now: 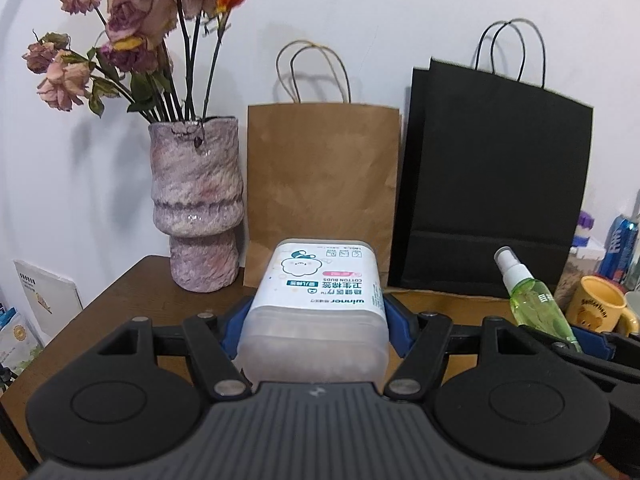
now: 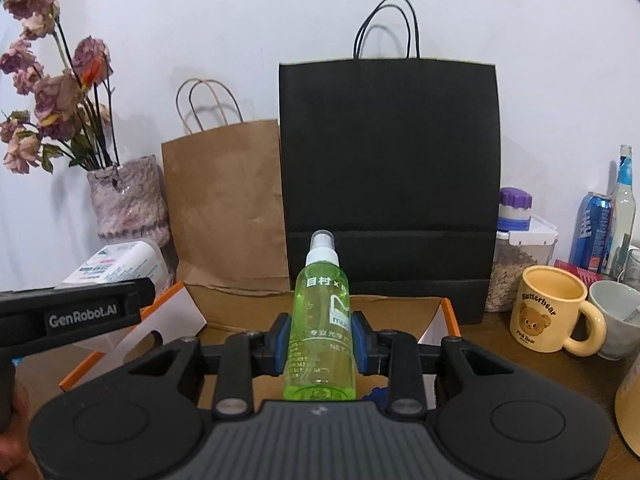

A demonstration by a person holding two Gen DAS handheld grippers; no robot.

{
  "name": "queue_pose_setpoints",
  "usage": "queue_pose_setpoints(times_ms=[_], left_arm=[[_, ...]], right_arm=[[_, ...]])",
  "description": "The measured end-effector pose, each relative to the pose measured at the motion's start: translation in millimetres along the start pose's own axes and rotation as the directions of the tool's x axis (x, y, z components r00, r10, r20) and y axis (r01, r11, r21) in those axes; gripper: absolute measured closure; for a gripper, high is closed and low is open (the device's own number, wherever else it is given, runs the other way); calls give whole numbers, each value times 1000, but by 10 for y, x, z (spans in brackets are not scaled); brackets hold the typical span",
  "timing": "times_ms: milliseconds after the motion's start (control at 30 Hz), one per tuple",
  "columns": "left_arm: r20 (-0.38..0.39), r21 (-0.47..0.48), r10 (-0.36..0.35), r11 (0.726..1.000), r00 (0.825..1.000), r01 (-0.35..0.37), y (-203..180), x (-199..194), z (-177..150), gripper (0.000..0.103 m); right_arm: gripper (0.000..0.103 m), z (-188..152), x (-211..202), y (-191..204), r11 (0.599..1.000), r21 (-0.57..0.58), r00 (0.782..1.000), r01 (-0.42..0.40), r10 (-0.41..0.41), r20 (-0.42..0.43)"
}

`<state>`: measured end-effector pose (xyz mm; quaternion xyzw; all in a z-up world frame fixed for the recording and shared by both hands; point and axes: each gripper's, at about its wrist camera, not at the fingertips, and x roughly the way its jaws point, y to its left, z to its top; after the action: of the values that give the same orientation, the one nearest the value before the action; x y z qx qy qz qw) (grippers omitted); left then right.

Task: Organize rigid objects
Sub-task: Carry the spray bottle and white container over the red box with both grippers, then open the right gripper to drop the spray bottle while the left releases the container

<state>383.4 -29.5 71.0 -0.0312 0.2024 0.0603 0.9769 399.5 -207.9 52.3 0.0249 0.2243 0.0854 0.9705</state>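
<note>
Nearest in the left wrist view, the left gripper [image 1: 314, 322] holds a white cotton bud box [image 1: 316, 304] between its blue pads, label up and printed end pointing away, the jaws set fairly wide around its sides. The box hangs above the brown table [image 1: 120, 304].

In the right wrist view, the right gripper [image 2: 320, 344] is closed narrowly on a green spray bottle [image 2: 322, 328], which stands nearly upright with its white nozzle on top. Below and just behind the bottle lies an open cardboard box [image 2: 400, 308] with orange edges and a white flap folded out to the left. The left gripper's black body, with the cotton bud box on it, enters this view from the left edge.

To the right on the table sit a yellow bear mug [image 2: 550, 312] and, just beside it, a white cup [image 2: 618, 316]. Behind them are a clear container of seeds [image 2: 516, 264] with a purple-capped jar [image 2: 515, 208] on its lid, a blue can [image 2: 594, 232] and a glass bottle [image 2: 624, 208].

Farther back, against the white wall, 2 paper bags stand side by side: a brown bag [image 1: 322, 184] and a taller black bag [image 1: 492, 176]. At the far left a mottled pink vase [image 1: 198, 204] holds dried roses [image 1: 132, 16].
</note>
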Motion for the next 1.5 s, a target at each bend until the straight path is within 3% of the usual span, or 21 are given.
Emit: queue_pose_setpoints(times_ms=[633,700,767,833,900,1500], left_arm=[[-97,66,14,998,995,-8,-22,332,-160,31],[-90,70,9,998,996,-3,-11,324,-161,13],[-84,71,8,998,996,-2,-1,313,-156,0],[-78,71,6,997,997,-1,9,306,-147,0],[-83,65,5,998,997,0,19,310,-140,0],[-74,54,-9,998,997,14,26,247,-122,0]], right_arm=[[72,-206,306,-65,1000,-19,994,-9,7,-110],[62,-190,289,-61,999,-34,994,-2,-2,-108],[21,-179,271,-71,999,-37,995,2,-6,-98],[6,-168,257,-92,999,-35,997,8,-10,-81],[0,-156,257,-104,999,-32,996,18,-21,-82],[0,-145,210,-77,999,-50,995,12,-16,-96]])
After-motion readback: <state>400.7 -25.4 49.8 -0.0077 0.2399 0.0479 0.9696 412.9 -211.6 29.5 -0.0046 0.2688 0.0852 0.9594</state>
